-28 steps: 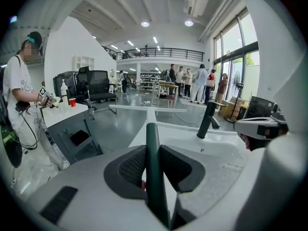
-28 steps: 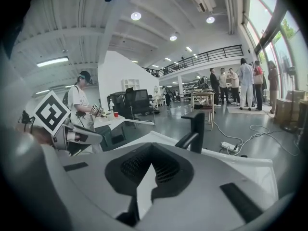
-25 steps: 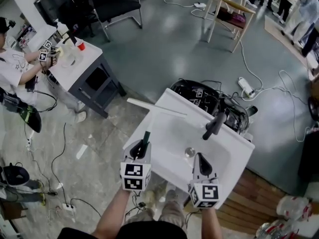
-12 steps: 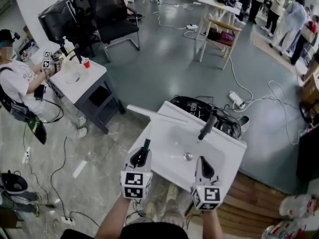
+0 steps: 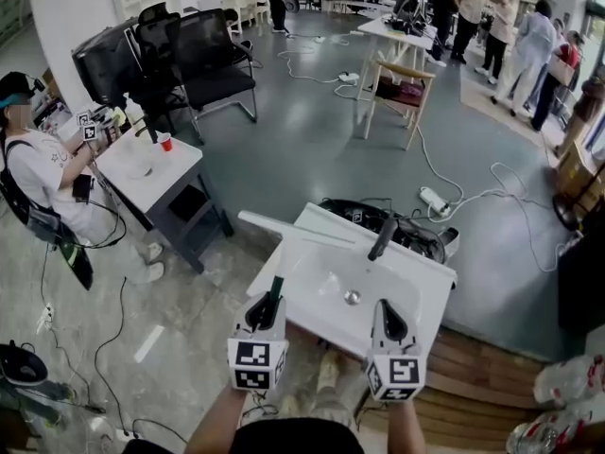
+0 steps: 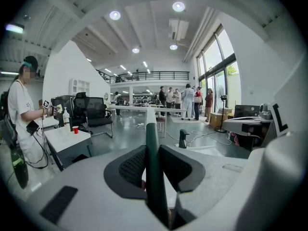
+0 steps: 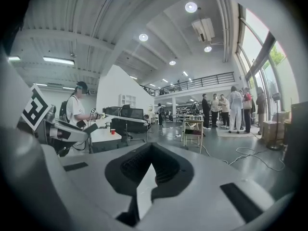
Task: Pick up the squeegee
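Observation:
The squeegee has a dark green handle (image 5: 276, 287) and a long white blade (image 5: 298, 227). My left gripper (image 5: 267, 303) is shut on the handle and holds it upright, so the blade hangs in the air over the left rim of the white sink (image 5: 416, 296). In the left gripper view the handle (image 6: 152, 134) stands straight up between the pads of the left gripper (image 6: 153, 150), with the blade seen end-on above. My right gripper (image 5: 380, 305) hovers over the sink's near edge, shut with nothing in it. Its tips meet in the right gripper view (image 7: 151, 147).
A black faucet (image 5: 383, 237) rises at the sink's far side, with black gear (image 5: 364, 213) and cables behind it. A power strip (image 5: 433, 200) lies on the floor. At left are a small white table (image 5: 142, 173), a red cup (image 5: 165, 144) and a seated person (image 5: 38, 178). Chairs (image 5: 213, 60) stand behind.
Both grippers have risen together, lifting the squeegee higher above the sink. The head view has tipped up and now shows more of the room.

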A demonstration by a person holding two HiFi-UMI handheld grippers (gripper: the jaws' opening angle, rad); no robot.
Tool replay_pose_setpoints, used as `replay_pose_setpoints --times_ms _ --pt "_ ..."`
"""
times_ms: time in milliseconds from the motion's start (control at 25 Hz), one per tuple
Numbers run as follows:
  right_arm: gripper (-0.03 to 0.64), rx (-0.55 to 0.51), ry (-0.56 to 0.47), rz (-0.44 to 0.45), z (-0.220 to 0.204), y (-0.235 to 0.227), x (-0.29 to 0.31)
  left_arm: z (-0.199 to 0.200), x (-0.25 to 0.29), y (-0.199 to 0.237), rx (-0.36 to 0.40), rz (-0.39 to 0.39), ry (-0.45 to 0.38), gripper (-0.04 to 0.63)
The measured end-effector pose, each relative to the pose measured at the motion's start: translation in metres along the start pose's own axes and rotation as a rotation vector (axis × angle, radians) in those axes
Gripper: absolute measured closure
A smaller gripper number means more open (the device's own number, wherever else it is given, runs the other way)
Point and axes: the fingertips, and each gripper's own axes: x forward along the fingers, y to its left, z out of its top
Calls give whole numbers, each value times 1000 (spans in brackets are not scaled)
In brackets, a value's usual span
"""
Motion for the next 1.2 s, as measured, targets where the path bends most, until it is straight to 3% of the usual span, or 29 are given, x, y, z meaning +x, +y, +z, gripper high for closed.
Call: replay_pose_setpoints --times_ms 600,1200 --pt "618 0 -29 -25 1 31 -74 0 -83 -17 39 -34 -50 503" --pt "618 0 -24 -20 2 31 -84 2 -89 -28 53 -35 -61 503"
